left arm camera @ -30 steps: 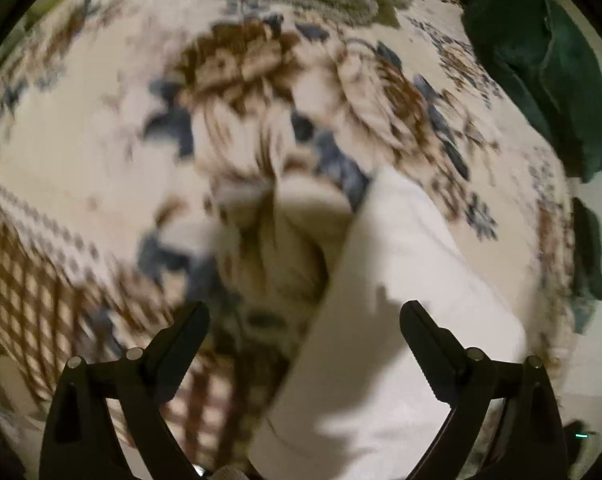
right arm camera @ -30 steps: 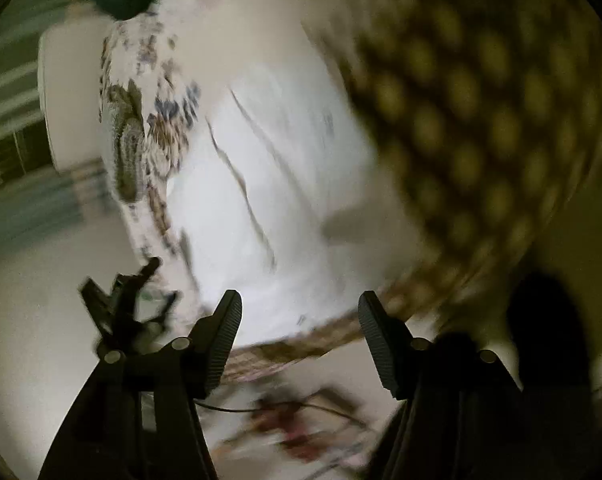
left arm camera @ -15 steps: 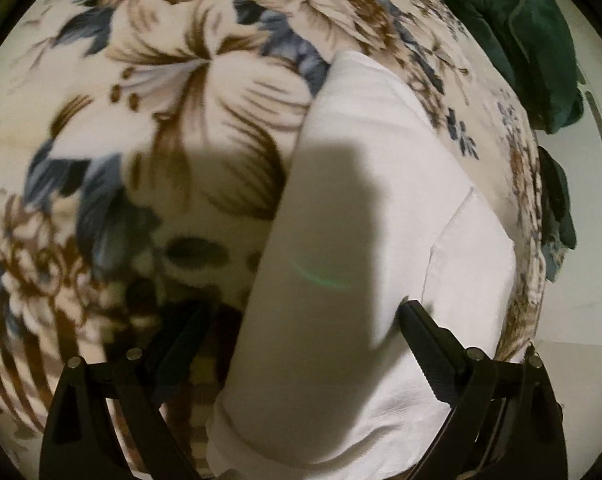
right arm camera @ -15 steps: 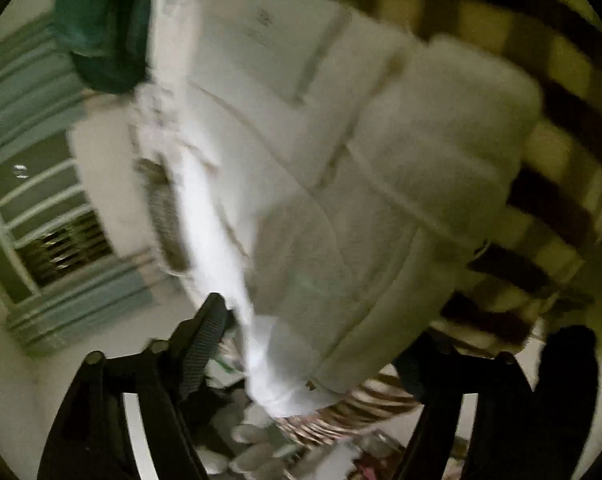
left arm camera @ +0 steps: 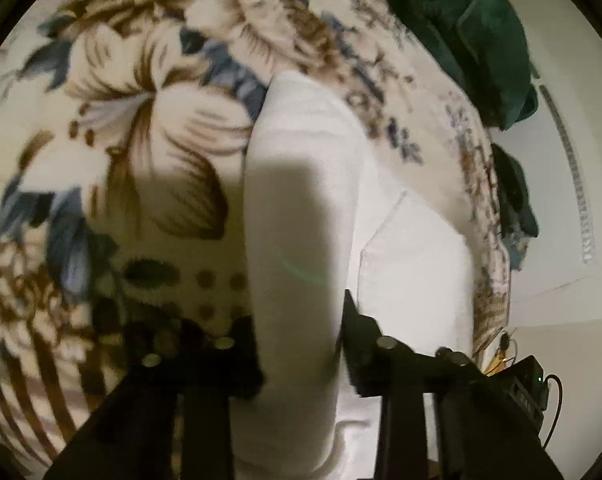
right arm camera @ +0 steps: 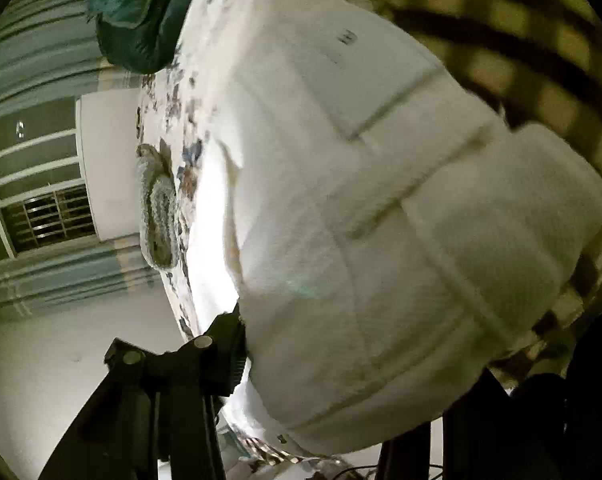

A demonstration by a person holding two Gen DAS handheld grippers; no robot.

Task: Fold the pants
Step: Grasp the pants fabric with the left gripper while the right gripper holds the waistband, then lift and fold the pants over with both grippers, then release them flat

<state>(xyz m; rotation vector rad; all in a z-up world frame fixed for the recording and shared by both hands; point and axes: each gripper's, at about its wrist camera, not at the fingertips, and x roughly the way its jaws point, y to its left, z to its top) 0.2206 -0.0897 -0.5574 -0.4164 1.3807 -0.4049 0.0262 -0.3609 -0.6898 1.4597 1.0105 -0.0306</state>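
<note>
White pants (left arm camera: 301,184) lie on a floral blanket (left arm camera: 141,120), a back pocket showing at the right. My left gripper (left arm camera: 301,344) has narrowed, and its two fingers (left arm camera: 357,340) press on a fold of the white cloth near the waist. In the right wrist view the pants' waistband and pocket (right arm camera: 381,220) fill the frame. My right gripper (right arm camera: 341,364) straddles the waist end; its left finger (right arm camera: 225,356) touches the cloth, and its right finger is mostly hidden behind the fabric.
A dark green garment (left arm camera: 461,32) lies at the blanket's far right, also in the right wrist view (right arm camera: 141,12). A knitted grey item (right arm camera: 157,216) rests on the bed. A checked blanket border (right arm camera: 521,40), window and curtains (right arm camera: 41,200), and cables (left arm camera: 533,380) are around.
Both grippers came down onto the pants' waist end. The left jaws closed from wide open onto the white cloth. The right gripper moved closer, cloth now between its fingers.
</note>
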